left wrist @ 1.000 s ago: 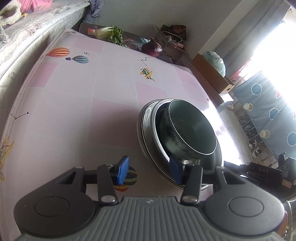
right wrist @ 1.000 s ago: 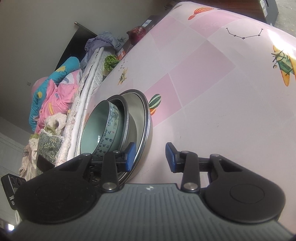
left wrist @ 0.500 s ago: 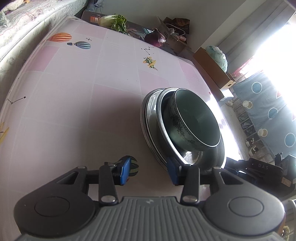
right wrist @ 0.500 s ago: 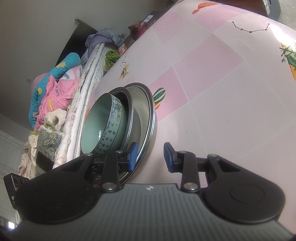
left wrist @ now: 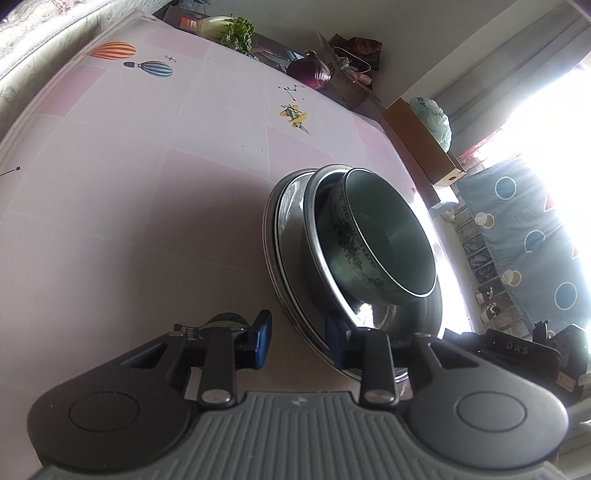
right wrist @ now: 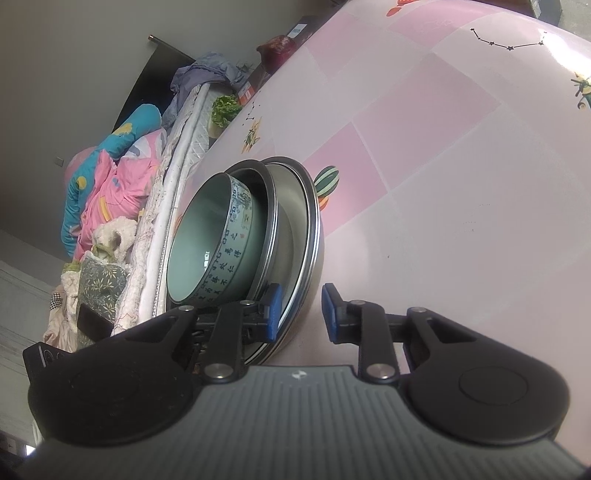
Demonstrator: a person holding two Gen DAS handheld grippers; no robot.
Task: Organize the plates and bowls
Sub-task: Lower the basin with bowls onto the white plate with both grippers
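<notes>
L gripper (left wrist: 297,341), bottom centre of left wrist view: fingers apart w/ a clear gap, nothing held; its right-hand pad sits at the near rim of the outer steel plate (left wrist: 275,254), touching or just in front, can't tell which. R gripper (right wrist: 301,312), bottom centre of right wrist view: also parted, empty; its left-hand pad overlaps the plate edge, the other pad over bare tablecloth (right wrist: 461,192).

Judgement: stack looks done; step in hand is prob. letting go or nudging. Best kept slow and level, pads clear of the rim so nothing tips.

Containers, mid-frame: steel bowl (left wrist: 314,236) nested in plate; patterned ceramic bowl (right wrist: 207,240) inside that, appears empty. Stack near the table's bright right edge in left view.

Far, upper frame: leafy greens (left wrist: 236,31), purple bag (left wrist: 310,70), pink bedding (right wrist: 107,184).
</notes>
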